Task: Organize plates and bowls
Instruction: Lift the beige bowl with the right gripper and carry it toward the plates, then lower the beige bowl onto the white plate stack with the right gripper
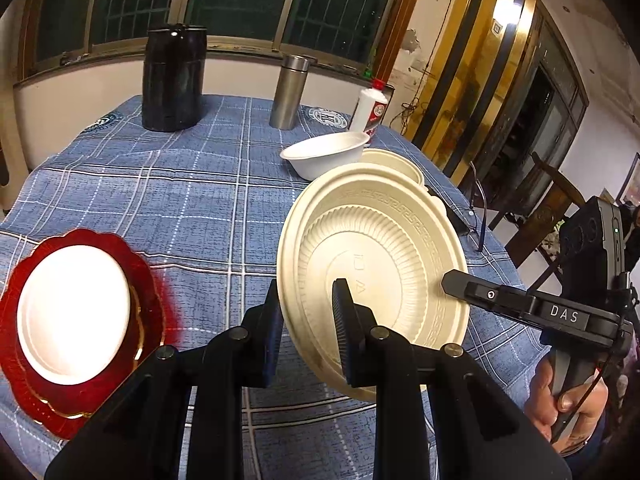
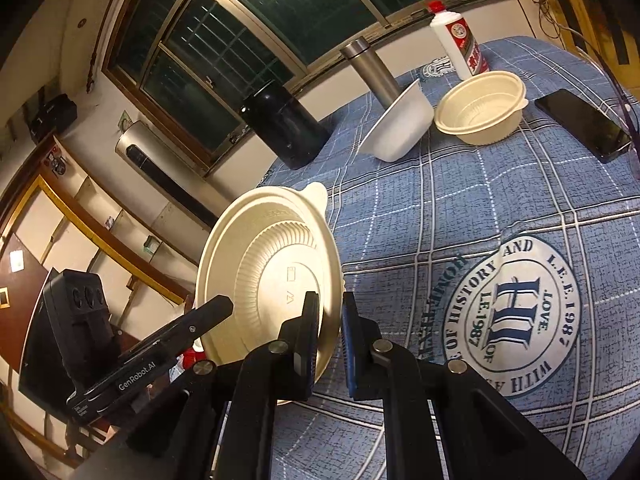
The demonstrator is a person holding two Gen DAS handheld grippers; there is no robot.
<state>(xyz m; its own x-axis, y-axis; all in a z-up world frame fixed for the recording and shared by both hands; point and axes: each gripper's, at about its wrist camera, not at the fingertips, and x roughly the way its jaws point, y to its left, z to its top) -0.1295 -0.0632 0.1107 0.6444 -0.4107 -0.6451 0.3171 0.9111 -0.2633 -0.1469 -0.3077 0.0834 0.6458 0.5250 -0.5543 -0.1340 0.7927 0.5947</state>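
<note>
A cream plastic bowl lid is held on edge above the table, and it also shows in the right wrist view. My left gripper is shut on its rim. My right gripper is shut on the opposite rim. A white bowl and a cream bowl stand at the far right of the table; in the right wrist view the white bowl leans beside the cream bowl. A white plate lies on a red gold-rimmed plate at the left.
On the blue checked tablecloth stand a black jar, a steel flask and a white bottle at the far edge. A black phone lies at the right. A chair stands beyond the table.
</note>
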